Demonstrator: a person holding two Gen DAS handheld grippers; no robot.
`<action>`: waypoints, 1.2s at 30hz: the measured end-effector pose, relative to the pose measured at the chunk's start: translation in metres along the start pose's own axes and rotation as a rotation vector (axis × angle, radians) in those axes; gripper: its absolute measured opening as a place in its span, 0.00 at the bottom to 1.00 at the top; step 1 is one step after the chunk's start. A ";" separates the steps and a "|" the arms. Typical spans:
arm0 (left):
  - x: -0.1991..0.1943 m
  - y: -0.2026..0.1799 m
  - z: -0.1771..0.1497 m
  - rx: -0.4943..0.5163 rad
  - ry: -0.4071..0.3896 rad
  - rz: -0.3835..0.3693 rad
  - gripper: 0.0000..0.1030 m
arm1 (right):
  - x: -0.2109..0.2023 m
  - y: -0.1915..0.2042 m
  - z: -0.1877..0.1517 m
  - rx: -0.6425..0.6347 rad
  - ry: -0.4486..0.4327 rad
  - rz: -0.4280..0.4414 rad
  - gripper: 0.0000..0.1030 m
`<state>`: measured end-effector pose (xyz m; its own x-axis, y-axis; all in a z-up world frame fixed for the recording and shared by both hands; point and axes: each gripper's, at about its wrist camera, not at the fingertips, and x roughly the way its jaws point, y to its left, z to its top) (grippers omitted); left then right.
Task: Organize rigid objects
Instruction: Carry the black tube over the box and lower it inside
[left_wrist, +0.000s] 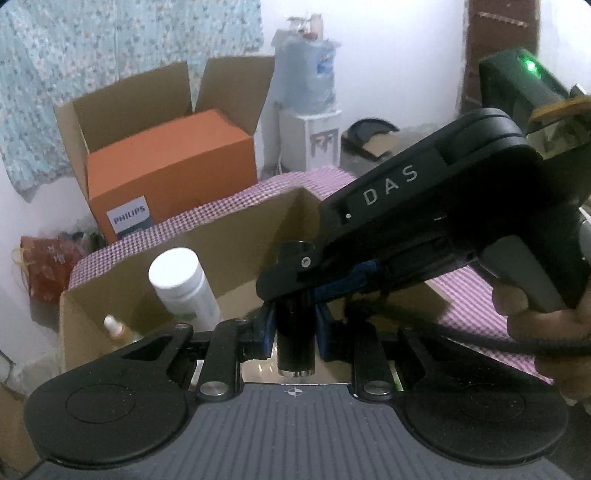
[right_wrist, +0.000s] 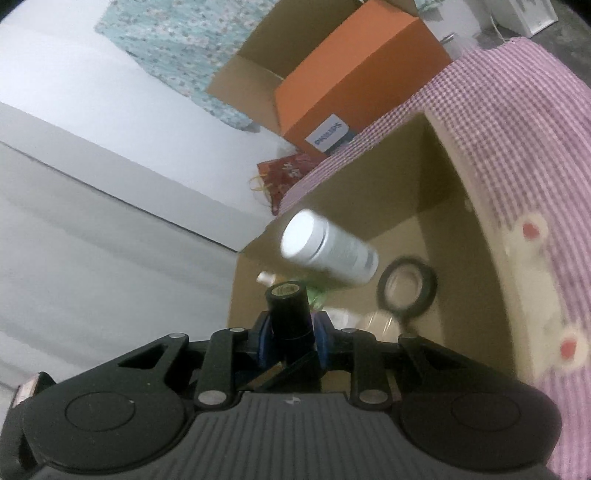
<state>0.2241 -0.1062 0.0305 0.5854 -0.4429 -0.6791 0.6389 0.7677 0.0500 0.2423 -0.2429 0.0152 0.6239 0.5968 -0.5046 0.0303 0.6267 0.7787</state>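
A black cylinder (left_wrist: 295, 325), glossy with a silver end, sits low at frame centre, clamped by both the left tool (left_wrist: 295, 332) and the right tool (right_wrist: 291, 332). Beyond it, an open cardboard box (right_wrist: 461, 229) holds a white bottle (right_wrist: 328, 251) and a tape roll (right_wrist: 406, 286).

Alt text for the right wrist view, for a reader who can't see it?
The right tool grips a black cylinder above an open cardboard box holding a white bottle and a black tape roll. An orange Philips box stands behind.

two cardboard boxes (left_wrist: 110, 306) (left_wrist: 85, 122), one white bottle (left_wrist: 183, 284), one tape roll (right_wrist: 408, 291)
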 end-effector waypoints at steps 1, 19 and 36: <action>0.007 0.003 0.005 -0.011 0.016 -0.001 0.20 | 0.006 -0.001 0.011 -0.004 0.011 -0.015 0.26; 0.083 0.028 0.034 -0.149 0.154 0.025 0.21 | 0.063 -0.012 0.088 -0.152 0.061 -0.268 0.24; 0.054 0.026 0.035 -0.152 0.107 0.028 0.26 | 0.028 -0.009 0.084 -0.141 -0.009 -0.219 0.25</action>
<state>0.2892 -0.1263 0.0206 0.5400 -0.3748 -0.7536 0.5355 0.8438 -0.0359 0.3251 -0.2742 0.0259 0.6213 0.4354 -0.6515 0.0564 0.8044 0.5914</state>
